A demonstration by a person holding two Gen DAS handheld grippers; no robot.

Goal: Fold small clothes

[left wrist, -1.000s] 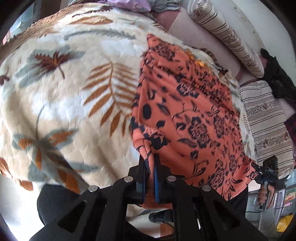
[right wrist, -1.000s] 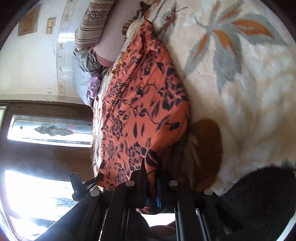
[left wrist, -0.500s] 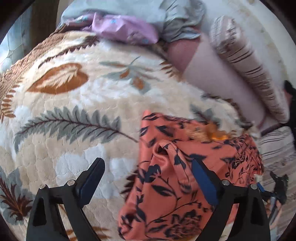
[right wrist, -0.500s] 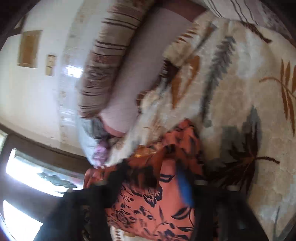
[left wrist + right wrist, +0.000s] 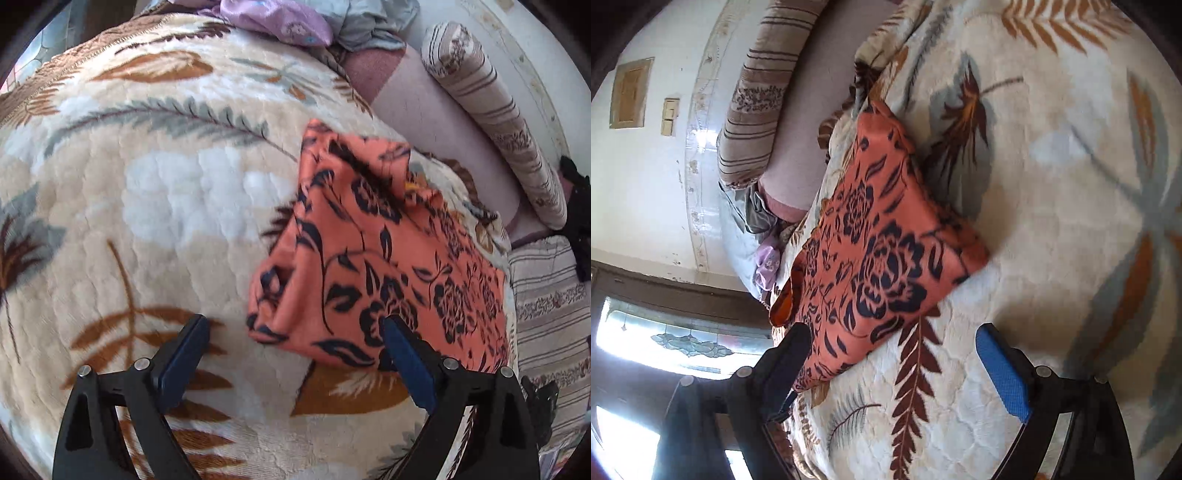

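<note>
An orange garment with a black flower print [image 5: 373,254] lies doubled over on a cream leaf-patterned blanket [image 5: 159,206]. In the left wrist view my left gripper [image 5: 295,328] stands open just in front of the garment's near folded edge, its blue pads [image 5: 404,354] wide apart and holding nothing. In the right wrist view the same orange garment [image 5: 871,258] lies ahead and to the left. My right gripper [image 5: 894,339] is open over its near corner and the blanket [image 5: 1052,221], with nothing pinched between the pads.
A striped bolster pillow [image 5: 495,114] and a mauve cushion [image 5: 417,107] lie along the wall behind the garment. Purple and grey clothes [image 5: 295,18] are heaped at the far end of the bed. A window with patterned glass [image 5: 672,332] is at the left in the right wrist view.
Both grippers were shut on the garment's edge, carried it over onto itself, then opened and let it go. The garment now lies folded in half, and both grippers have drawn back from it.
</note>
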